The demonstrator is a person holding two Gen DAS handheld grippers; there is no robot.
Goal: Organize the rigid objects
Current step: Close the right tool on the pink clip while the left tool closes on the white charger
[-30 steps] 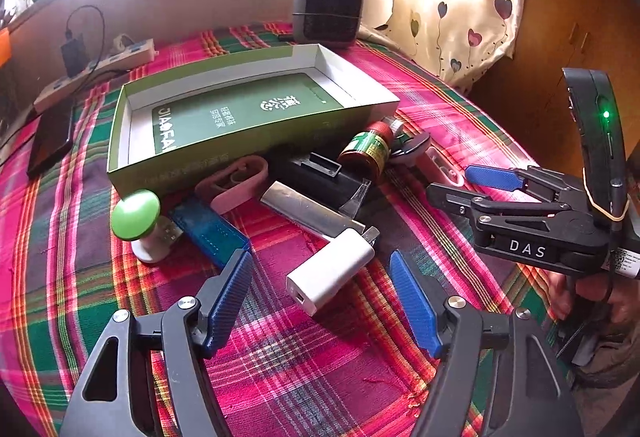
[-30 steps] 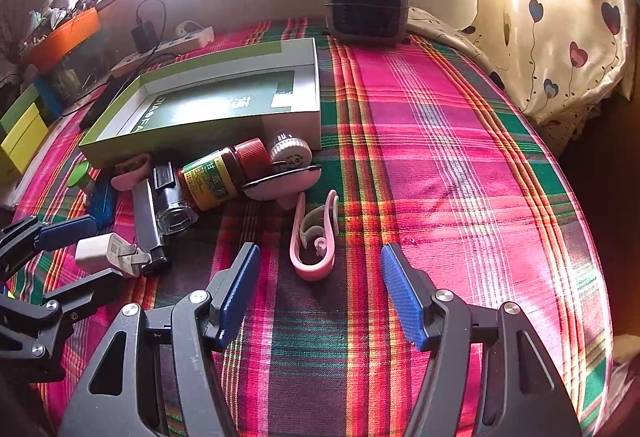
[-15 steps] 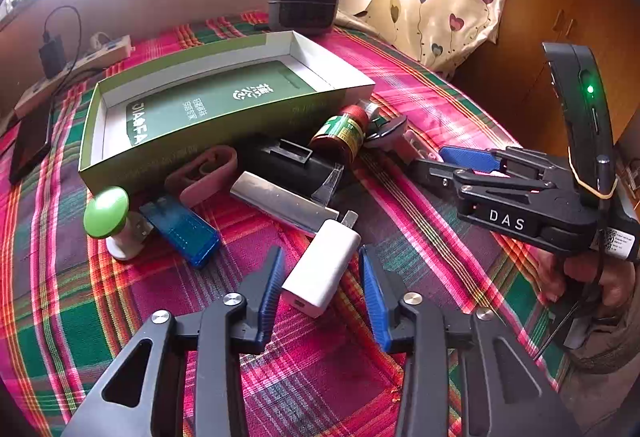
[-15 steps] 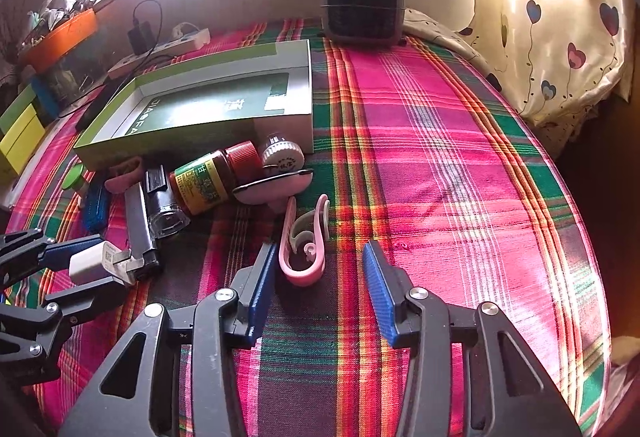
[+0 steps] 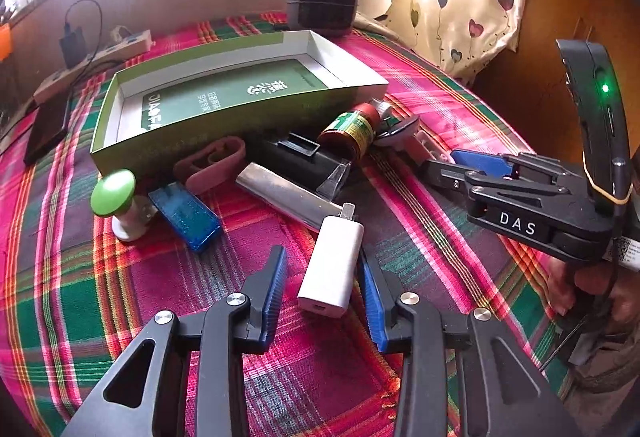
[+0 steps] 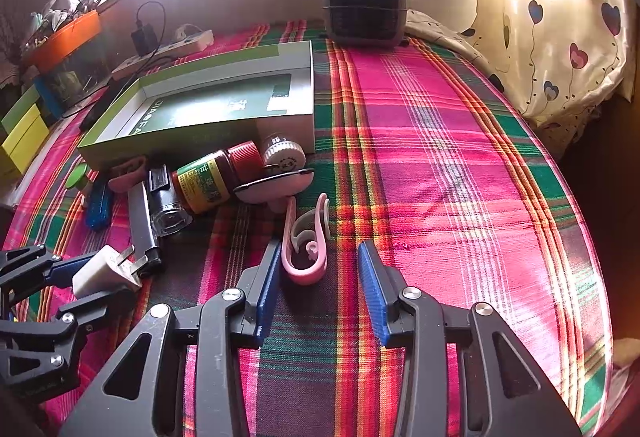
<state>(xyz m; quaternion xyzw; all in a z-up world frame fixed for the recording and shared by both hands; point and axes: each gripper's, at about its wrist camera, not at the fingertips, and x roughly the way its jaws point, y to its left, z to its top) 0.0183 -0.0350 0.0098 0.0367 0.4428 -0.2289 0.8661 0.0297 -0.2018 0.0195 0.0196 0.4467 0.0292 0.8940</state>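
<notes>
Left hand-held gripper (image 5: 322, 291) straddles the white charger (image 5: 332, 267), jaws narrow; the right pad touches, a sliver of gap shows at the left. Right hand-held gripper (image 6: 318, 277) is closing around the pink clip (image 6: 306, 245), not yet pinching. Open green box (image 5: 224, 105) sits at 11 o'clock, clutter lining its near wall. The desk (image 6: 440, 157) is bare toward 2 o'clock, edge close.

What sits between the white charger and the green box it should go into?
The silver bar and the black case lie directly between the white charger and the green box wall. The left gripper would probably need to lift the charger over them.
</notes>
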